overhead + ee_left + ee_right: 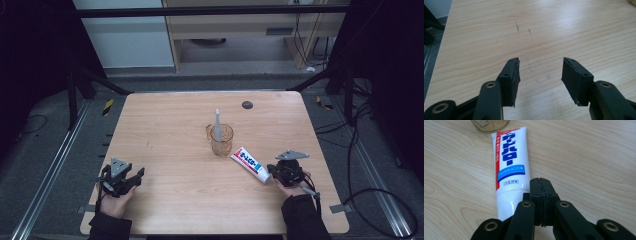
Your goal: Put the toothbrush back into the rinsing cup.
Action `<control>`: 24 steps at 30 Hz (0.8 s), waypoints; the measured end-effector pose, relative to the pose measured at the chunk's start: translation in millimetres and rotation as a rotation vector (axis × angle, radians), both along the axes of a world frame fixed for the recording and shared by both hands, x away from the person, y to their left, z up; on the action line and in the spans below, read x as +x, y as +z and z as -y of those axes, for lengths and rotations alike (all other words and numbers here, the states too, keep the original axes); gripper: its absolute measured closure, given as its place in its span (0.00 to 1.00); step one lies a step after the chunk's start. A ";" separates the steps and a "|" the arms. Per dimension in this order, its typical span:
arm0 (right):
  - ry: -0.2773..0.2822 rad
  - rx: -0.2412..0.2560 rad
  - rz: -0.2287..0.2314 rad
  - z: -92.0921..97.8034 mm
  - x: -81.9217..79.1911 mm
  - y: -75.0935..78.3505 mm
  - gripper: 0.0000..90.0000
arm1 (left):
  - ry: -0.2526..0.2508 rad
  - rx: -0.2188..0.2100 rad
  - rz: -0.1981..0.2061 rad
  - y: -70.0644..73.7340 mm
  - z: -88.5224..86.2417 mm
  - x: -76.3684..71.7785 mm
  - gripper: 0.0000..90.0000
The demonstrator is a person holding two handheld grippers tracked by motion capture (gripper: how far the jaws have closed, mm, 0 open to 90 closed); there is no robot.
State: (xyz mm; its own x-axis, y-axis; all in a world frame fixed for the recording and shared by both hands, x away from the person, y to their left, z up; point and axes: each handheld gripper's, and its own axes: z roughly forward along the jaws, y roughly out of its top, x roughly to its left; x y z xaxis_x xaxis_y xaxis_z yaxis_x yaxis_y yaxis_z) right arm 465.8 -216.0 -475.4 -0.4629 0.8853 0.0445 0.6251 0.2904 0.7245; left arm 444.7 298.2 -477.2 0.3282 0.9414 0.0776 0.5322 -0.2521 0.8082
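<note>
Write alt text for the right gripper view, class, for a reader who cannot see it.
The right hand-held gripper, black jaws pressed shut together, sits beside the cap end of a white plastic toothpaste tube with blue and red lettering. The tube lies flat on a light wooden table, pointing toward an amber cup base at the top edge.

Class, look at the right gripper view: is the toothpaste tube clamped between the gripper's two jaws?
No. The right gripper has its jaws pressed together with nothing between them, and the toothpaste tube lies flat on the table beside them.
</note>
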 end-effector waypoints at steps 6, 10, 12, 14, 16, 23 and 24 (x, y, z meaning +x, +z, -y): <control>-0.003 -0.014 -0.004 -0.6 -0.6 1.3 0.97 | -0.003 -0.006 -0.006 -0.9 -0.5 0.8 0.52; -0.017 -0.007 0.026 2.7 -0.3 9.2 0.93 | -0.002 -0.012 -0.006 -1.2 -1.6 1.3 0.52; -0.022 -0.010 0.044 4.2 0.4 14.2 0.89 | -0.003 -0.010 -0.008 -1.5 -2.0 1.7 0.52; -0.010 -0.006 0.054 5.2 1.4 19.1 0.81 | -0.003 -0.009 -0.009 -1.5 -1.7 1.8 0.52; 0.001 -0.005 0.054 4.4 2.1 23.8 0.72 | -0.004 -0.008 -0.007 -1.6 -1.1 2.1 0.52; 0.032 -0.018 0.056 -4.3 6.4 37.2 0.48 | -0.005 -0.002 -0.017 -2.7 -0.9 3.2 0.51; 0.038 -0.024 0.055 -6.6 8.2 39.3 0.45 | -0.005 -0.003 -0.019 -2.8 -1.1 3.4 0.51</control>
State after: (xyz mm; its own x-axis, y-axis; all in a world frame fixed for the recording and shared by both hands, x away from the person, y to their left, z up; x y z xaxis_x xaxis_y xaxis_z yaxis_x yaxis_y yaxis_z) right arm 474.0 -209.4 -436.1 -0.4975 0.8675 -0.0033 0.5723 0.3310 0.7503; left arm 448.1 299.3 -480.0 0.3344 0.9399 0.0683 0.5466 -0.2525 0.7984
